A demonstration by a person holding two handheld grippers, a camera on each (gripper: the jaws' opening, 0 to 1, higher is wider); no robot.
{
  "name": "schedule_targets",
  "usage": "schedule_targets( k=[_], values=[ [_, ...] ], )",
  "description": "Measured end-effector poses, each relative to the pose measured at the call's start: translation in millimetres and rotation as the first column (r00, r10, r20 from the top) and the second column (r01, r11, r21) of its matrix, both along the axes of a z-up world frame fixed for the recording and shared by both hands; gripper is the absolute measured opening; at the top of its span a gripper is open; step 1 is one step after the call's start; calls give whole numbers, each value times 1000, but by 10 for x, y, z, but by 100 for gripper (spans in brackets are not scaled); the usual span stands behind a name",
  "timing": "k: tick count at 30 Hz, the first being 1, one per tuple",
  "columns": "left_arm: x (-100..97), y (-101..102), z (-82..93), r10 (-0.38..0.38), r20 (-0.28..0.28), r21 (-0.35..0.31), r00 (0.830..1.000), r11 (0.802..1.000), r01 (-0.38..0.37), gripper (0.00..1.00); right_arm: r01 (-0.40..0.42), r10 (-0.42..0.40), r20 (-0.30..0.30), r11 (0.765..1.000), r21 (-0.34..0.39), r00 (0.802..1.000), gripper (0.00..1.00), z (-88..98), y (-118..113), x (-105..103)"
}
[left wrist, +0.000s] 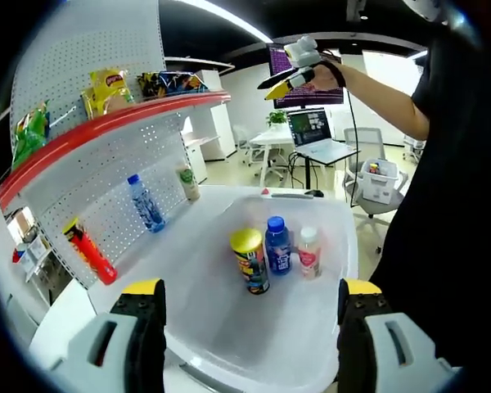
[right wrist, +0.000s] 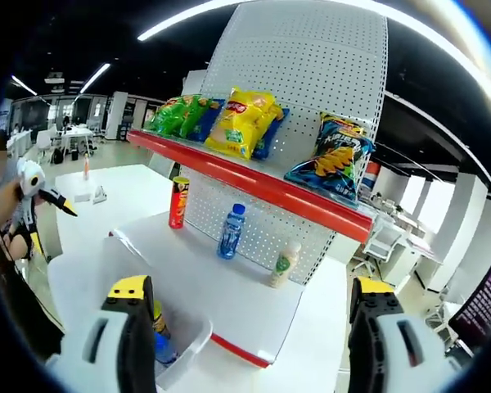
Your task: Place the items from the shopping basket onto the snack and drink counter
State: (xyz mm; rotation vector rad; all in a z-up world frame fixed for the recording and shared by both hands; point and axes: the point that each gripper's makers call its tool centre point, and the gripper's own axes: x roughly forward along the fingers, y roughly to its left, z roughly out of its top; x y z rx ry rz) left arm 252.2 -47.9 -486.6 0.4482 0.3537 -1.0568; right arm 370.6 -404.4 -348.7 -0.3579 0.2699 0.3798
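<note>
The left hand-held gripper is nearest, jaws spread wide and empty, poised over the white basket. Just beyond its tips stand three items in the basket: a yellow-lidded can, a blue bottle and a pale bottle, close together and upright. The right hand-held gripper is also open and empty, raised well above the counter, facing the shelf. On the counter a red can, a water bottle and a small bottle already stand against the pegboard. The job looks to be mid-way: the pick from the basket is next. That calls for lowering the left hand-held gripper around one item, probably the can, without knocking its neighbours.
</note>
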Motion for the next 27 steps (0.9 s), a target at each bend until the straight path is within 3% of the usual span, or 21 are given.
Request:
schedule_targets(
  k=[14, 19, 24, 27],
  values=[
    [5, -55, -9, -24, -10, -5, 1000, 1000, 24, 86, -38, 37, -66, 999, -20, 997, 97, -388, 193, -226],
    [18, -72, 0, -25, -9, -13, 1000, 1000, 25, 86, -57, 56, -24, 998, -30, 998, 97, -386, 282, -340],
    [15, -101, -35, -33, -9, -16, 999, 999, 33, 86, -59, 56, -70, 998, -32, 996, 97, -545, 296, -445],
    [71, -116, -10, -12, 6, -38, 1000, 999, 13, 92, -67, 64, -90, 997, -32, 994, 97, -611, 305, -517]
  ],
)
